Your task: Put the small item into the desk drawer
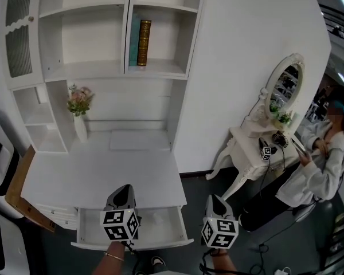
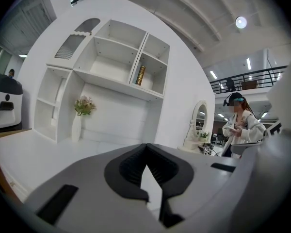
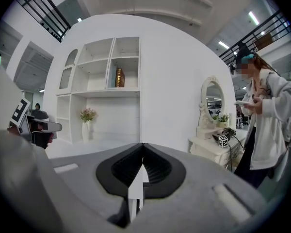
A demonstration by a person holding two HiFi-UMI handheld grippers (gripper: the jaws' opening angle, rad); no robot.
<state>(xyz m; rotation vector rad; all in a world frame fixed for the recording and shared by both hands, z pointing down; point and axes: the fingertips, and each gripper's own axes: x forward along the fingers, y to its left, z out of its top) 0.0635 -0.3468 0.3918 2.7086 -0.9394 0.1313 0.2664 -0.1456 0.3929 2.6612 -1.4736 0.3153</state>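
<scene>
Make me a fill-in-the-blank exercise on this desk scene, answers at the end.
The desk drawer stands ____.
On the desk, the vase of flowers sits at the ____ end in the head view.
The brown book stands ____ on its shelf.
The right gripper has its jaws ____.
Missing words: open; left; upright; shut.

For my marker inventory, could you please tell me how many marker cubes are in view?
3. One cube rides on the left gripper, another on the right gripper, a third sits on the dressing table. Others may be hidden.
</scene>
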